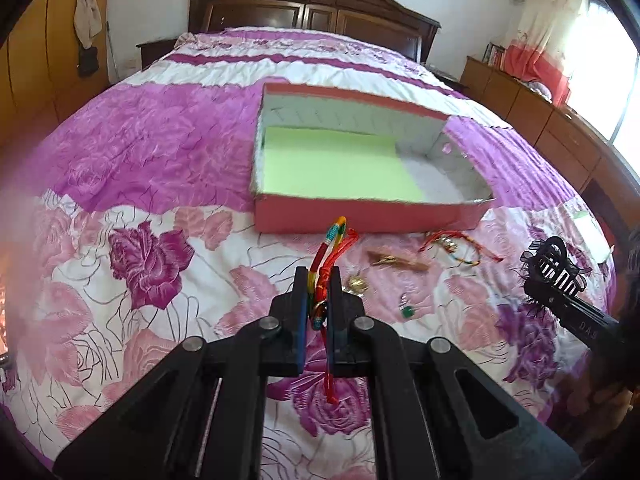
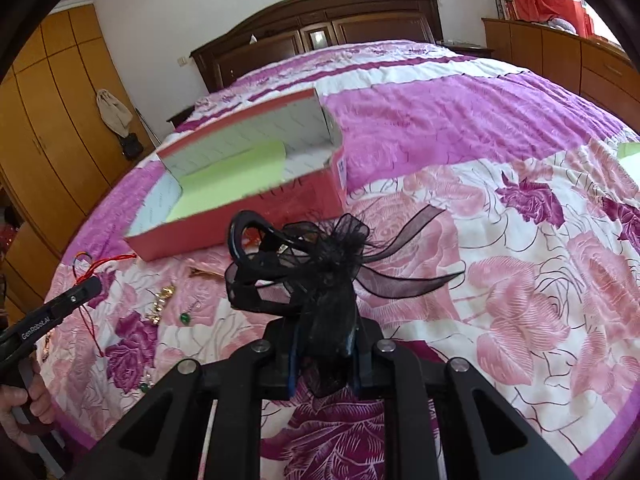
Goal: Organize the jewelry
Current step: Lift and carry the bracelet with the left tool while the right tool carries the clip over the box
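Note:
My left gripper (image 1: pixel 319 280) is shut on a red multicoloured cord bracelet (image 1: pixel 326 248), held above the bedspread just in front of the red box (image 1: pixel 360 216). The box is open, with a green sheet (image 1: pixel 336 164) on its floor. My right gripper (image 2: pixel 323 320) is shut on a black hair claw with a mesh bow (image 2: pixel 304 256), held above the bed near the box (image 2: pixel 248 220); it also shows in the left wrist view (image 1: pixel 554 266). The left gripper shows at the left edge of the right wrist view (image 2: pixel 90 286).
Loose on the bedspread: a second red cord bracelet (image 1: pixel 456 246), a brown hair clip (image 1: pixel 396 260), a gold piece (image 1: pixel 356 282) and a green-stone earring (image 1: pixel 407 311). A wooden headboard (image 1: pixel 312 8) stands behind, a wardrobe (image 2: pixel 52 120) to the left and a low cabinet (image 1: pixel 540 116) to the right.

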`<action>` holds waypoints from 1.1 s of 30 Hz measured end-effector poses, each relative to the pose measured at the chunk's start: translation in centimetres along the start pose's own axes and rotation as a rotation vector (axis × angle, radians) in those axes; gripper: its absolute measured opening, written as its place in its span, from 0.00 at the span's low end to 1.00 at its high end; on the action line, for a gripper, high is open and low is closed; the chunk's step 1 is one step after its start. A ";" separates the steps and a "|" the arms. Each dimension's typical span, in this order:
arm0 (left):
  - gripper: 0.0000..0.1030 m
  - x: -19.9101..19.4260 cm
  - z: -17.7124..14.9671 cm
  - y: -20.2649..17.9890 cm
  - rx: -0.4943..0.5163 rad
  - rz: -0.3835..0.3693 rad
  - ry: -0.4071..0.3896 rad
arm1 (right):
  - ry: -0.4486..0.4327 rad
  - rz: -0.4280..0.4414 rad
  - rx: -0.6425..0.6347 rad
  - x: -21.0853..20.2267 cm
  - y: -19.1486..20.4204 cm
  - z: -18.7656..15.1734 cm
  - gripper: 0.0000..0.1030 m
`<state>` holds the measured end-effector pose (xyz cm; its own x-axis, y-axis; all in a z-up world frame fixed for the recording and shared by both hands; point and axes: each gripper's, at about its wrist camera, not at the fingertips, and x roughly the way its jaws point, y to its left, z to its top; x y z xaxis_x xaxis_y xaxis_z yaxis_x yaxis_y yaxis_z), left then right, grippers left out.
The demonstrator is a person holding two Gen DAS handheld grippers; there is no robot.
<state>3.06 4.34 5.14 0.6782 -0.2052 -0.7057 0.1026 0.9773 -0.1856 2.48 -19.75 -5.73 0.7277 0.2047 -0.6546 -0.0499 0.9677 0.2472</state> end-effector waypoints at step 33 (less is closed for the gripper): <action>0.00 2.1 11.7 -4.0 0.153 0.078 -0.344 | -0.266 0.111 -0.131 2.5 6.4 14.0 0.20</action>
<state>12.57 0.64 12.43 0.8901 -0.1258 -0.4381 0.1311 0.9912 -0.0183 13.51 -15.07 4.23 0.8653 0.2811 -0.4149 -0.2142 0.9559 0.2009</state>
